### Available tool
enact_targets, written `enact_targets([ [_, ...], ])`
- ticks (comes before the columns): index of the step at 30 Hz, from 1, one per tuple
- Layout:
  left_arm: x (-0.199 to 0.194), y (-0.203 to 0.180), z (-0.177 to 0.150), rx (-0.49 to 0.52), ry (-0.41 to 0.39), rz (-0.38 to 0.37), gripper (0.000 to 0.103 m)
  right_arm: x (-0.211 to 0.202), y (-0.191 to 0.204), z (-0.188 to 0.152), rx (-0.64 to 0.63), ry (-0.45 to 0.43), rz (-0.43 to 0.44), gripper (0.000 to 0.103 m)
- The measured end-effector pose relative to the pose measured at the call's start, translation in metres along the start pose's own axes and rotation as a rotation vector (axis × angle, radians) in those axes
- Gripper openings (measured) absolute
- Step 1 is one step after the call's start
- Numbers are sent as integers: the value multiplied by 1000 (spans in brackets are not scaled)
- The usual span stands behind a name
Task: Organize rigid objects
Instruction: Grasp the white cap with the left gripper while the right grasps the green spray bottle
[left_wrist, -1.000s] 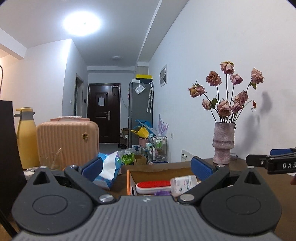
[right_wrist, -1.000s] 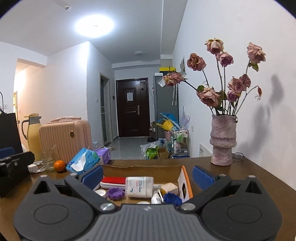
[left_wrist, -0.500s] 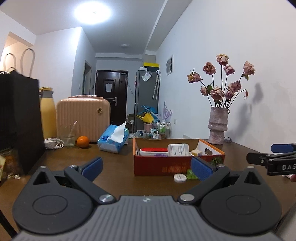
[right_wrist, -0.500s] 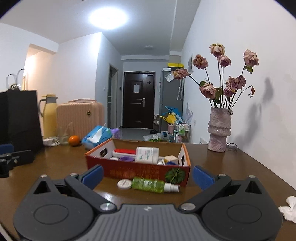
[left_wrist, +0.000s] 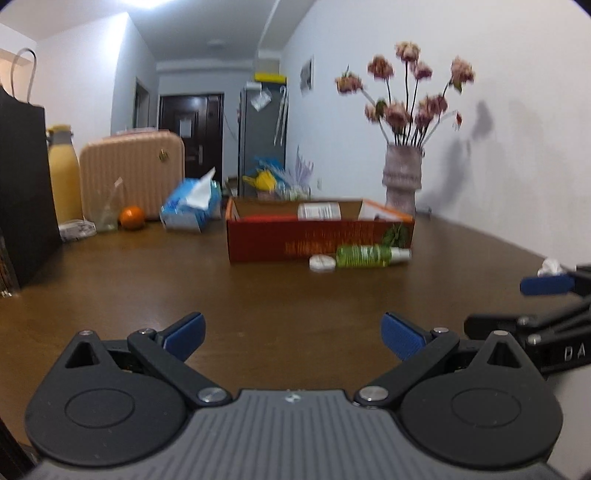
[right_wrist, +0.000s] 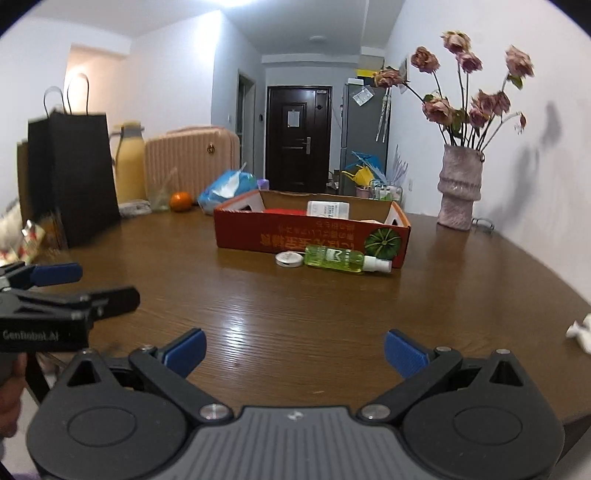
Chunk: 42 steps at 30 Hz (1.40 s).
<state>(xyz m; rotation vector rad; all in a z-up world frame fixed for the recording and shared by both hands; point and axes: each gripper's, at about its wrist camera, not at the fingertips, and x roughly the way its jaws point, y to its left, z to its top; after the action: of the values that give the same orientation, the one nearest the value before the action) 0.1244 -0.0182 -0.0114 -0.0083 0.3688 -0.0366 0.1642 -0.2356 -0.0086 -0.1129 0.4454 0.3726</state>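
The table (right_wrist: 295, 306) is brown wood and carries every item below. A black bag (right_wrist: 74, 177) stands at its far left edge. A pink suitcase (right_wrist: 192, 158) stands behind it, with a yellow flask (right_wrist: 129, 166) to its left. A vase (right_wrist: 460, 188) of dried roses stands at the far right, near the wall.

The box (right_wrist: 310, 236) is red cardboard, open-topped, and sits mid-table. A white bottle (right_wrist: 328, 209) lies inside it. A tissue pack (right_wrist: 227, 186) lies behind the box's left end. An orange (right_wrist: 181, 201) sits left of the tissue pack.

A green bottle (right_wrist: 338, 260) lies on its side just in front of the box, cap to the right. A round white lid (right_wrist: 289, 259) lies flat at the bottle's left end; contact cannot be confirmed. A crumpled tissue (right_wrist: 580, 330) lies at the table's right edge.

The left gripper (left_wrist: 291, 334) hangs above the near table edge, fingers spread wide, holding nothing. The right gripper (right_wrist: 293, 349) is level with it, fingers also spread wide and empty. Both are well apart from the box and bottle.
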Motion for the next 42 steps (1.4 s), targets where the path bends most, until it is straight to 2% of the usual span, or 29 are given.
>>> enact_targets([
  [7,47,10,12,-36,105,-28,103,47,-20,14,5,47,22,101],
  [9,62,11,21,-33,122,-40,102,64,-26,23,-24,54,23,96],
  [13,97,13,41,-16,134,-55,87,95,-41,50,-82,23,30,92],
  [16,125,14,56,-16,154,-64,76,122,-56,73,-98,9,67,85],
  [22,192,12,77,1,239,-148,73,192,-66,99,-275,134,145,81],
  [26,230,2,84,61,280,-179,65,223,-73,109,-322,171,196,70],
  [30,260,-7,88,86,308,-229,62,246,-81,112,-356,195,250,67],
  [32,272,-9,88,85,327,-262,61,254,-87,112,-341,212,292,66],
  [34,283,-11,85,78,356,-275,56,258,-95,110,-300,233,329,58],
  [36,286,-13,83,92,341,-266,51,257,-102,108,-279,243,341,46],
  [37,286,-14,82,105,334,-263,47,256,-106,107,-254,249,368,43],
  [39,286,-14,82,113,327,-259,41,255,-112,107,-203,249,418,40],
  [42,283,-18,80,155,312,-242,40,262,-108,105,-185,250,437,41],
])
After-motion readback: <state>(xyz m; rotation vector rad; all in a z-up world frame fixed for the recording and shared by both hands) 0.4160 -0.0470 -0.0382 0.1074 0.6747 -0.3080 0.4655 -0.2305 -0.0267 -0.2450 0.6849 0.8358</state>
